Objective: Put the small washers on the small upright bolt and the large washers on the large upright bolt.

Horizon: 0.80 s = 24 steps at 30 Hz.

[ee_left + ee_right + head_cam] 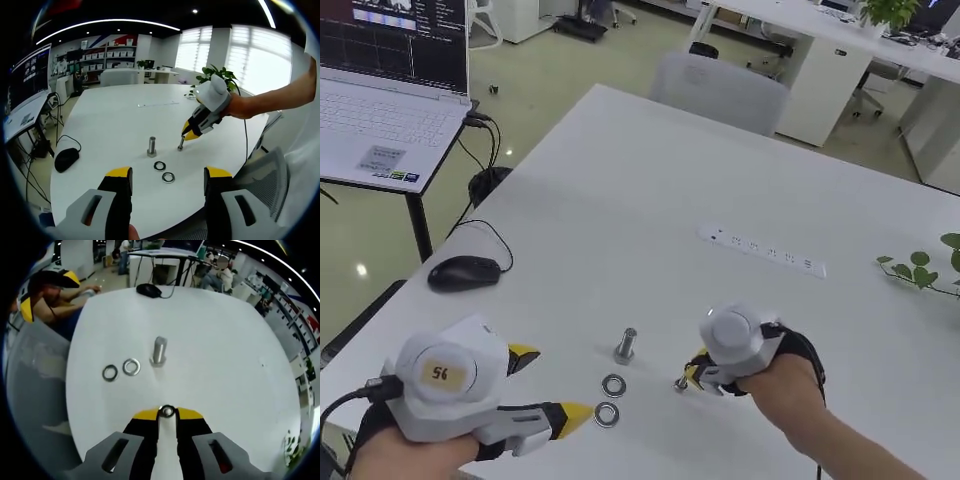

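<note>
Both grippers have rounded grey-white housings and black jaws tipped in yellow. The left gripper [550, 383] carries a round orange label [447, 375] with dark digits, and a black cable [345, 400] at its rear. A black glove [802, 352] is worn behind the right gripper [694, 372].

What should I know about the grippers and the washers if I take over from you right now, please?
Left gripper: open, holding nothing, close to the two large washers.
Right gripper: shut on what looks like a small washer, right at the top of the small upright bolt.
Large upright bolt: stands bare on the table; both large washers lie flat near it, not touching it.
Done: nothing clearly seated yet.
Left: seat the small washer on the small bolt, then put both large washers on the large bolt.
</note>
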{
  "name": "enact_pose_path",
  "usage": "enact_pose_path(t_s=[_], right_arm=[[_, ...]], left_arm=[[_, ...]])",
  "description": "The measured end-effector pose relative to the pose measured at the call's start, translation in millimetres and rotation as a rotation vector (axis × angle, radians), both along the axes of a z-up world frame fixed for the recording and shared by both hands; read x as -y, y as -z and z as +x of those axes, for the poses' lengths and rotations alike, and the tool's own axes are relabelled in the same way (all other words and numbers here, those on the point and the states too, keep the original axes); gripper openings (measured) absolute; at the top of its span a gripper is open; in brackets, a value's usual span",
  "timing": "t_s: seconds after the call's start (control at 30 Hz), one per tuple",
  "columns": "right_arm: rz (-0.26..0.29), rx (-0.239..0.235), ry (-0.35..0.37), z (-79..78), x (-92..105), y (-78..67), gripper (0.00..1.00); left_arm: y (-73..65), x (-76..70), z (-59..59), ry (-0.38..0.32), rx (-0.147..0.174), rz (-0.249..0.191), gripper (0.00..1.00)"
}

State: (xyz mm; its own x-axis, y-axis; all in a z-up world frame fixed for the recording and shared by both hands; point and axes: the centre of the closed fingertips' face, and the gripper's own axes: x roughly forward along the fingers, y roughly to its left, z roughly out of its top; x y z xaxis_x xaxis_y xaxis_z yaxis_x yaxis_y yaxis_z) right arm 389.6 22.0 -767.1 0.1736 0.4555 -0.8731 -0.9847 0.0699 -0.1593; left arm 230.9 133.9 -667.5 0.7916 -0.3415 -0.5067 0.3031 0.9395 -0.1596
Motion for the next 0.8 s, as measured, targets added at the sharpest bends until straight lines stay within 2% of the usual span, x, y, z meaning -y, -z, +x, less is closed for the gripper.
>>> enact_pose_path(t_s=[0.4,0.8], right_arm=[[-0.024,-0.006,-0.014,-0.9,-0.6,3.9,0.14],[-0.061,-0.025,-0.016,0.5,-2.2,21.0,0.14]], left_arm=[[0.8,-1.7,-0.6,-0.006,0.000,0.000,0.57],[0.8,-2.9,-0.3,-0.007,-0.003,0.003,0.57]])
